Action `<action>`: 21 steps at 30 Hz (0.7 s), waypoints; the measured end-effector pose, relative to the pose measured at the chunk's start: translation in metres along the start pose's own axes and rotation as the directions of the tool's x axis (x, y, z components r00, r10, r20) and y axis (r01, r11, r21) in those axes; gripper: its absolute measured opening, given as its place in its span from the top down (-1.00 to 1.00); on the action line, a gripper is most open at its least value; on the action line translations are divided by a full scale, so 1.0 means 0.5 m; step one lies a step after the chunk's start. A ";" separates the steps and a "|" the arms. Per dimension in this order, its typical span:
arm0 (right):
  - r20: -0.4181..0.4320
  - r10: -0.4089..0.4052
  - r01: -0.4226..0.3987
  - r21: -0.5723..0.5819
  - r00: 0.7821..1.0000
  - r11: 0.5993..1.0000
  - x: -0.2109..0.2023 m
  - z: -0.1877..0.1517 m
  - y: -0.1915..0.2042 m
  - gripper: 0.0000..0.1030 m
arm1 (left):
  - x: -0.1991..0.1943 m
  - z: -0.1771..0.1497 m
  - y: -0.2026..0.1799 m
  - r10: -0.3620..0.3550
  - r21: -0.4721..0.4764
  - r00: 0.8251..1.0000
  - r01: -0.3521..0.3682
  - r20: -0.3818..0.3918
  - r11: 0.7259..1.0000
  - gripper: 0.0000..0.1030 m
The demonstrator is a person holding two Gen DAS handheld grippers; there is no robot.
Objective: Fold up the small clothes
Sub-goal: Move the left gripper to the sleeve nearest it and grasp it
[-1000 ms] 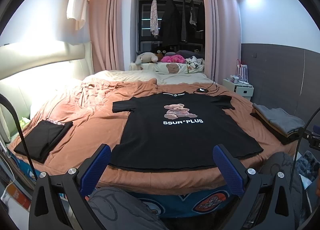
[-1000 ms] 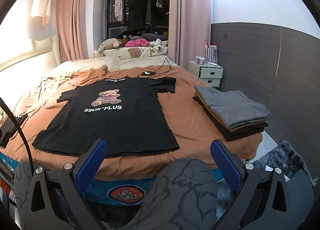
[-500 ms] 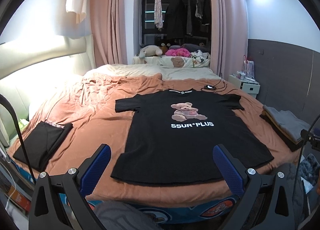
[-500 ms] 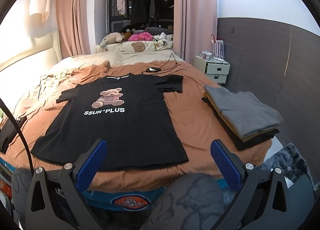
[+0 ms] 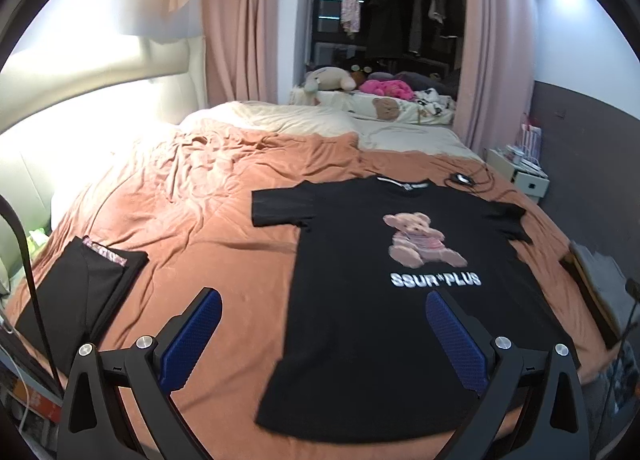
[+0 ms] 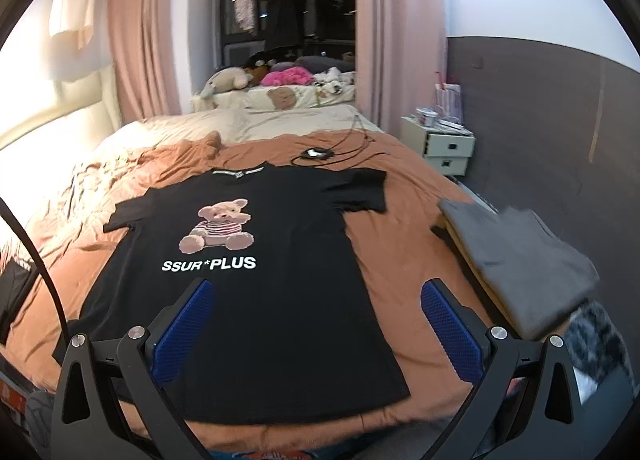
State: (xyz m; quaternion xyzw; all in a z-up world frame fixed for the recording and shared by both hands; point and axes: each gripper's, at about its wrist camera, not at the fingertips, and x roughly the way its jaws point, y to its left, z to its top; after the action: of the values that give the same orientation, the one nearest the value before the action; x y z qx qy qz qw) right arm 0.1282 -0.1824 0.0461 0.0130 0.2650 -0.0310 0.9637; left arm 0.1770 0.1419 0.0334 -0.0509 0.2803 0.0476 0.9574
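Listing what we hold and see. Left hand-held gripper (image 5: 322, 334): jaws spread wide, nothing between them, hovering above the near edge of the bed (image 5: 192, 219). Right hand-held gripper (image 6: 318, 328): likewise wide apart and empty, hovering over the lower part of the shirt.

Item in hand for folding: one black T-shirt (image 6: 256, 284), bear print and white lettering facing up, spread flat on the orange bedcover (image 6: 400, 260). Both sleeves lie out to the sides; no fold shows in it. Long axis runs from us toward the far end of the bed, hem nearest us, collar pointing away toward the pillows.

Progress, as we judge it: a pile of folded clothes (image 6: 520, 260), grey on top, sits on the bed's right edge, well apart from the shirt, and a folded black garment (image 5: 76, 300) lies near the left edge. We take these as finished or sorted pieces, though which we cannot tell. This shirt is wholly undone: sleeves in, sides over, then hem to collar all remain.
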 end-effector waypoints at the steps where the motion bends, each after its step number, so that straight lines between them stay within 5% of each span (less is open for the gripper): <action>1: -0.001 0.028 -0.028 -0.005 1.000 1.000 0.018 0.010 0.005 -1.00 | 0.011 0.010 0.005 0.004 -0.003 1.000 -0.004 0.000 1.000 -0.99; 7: 0.006 0.126 -0.126 -0.034 0.992 0.991 0.109 0.065 0.013 -1.00 | 0.103 0.080 0.048 0.035 0.002 0.999 -0.035 0.000 0.999 -0.98; 12: -0.009 0.181 -0.181 -0.056 0.983 0.982 0.210 0.109 0.023 -1.00 | 0.197 0.137 0.090 0.037 -0.017 0.999 -0.038 -0.035 0.999 -0.78; 21: -0.093 0.289 -0.291 -0.008 0.953 0.957 0.413 0.191 0.059 -0.59 | 0.393 0.214 0.179 0.005 -0.107 0.990 -0.021 -0.144 0.994 -0.44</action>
State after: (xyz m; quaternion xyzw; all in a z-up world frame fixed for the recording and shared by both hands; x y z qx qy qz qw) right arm 0.3558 -0.1680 0.0230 0.0429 0.3042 0.1144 0.9447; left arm 0.3879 0.2561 0.0101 -0.1044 0.3458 0.0652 0.9302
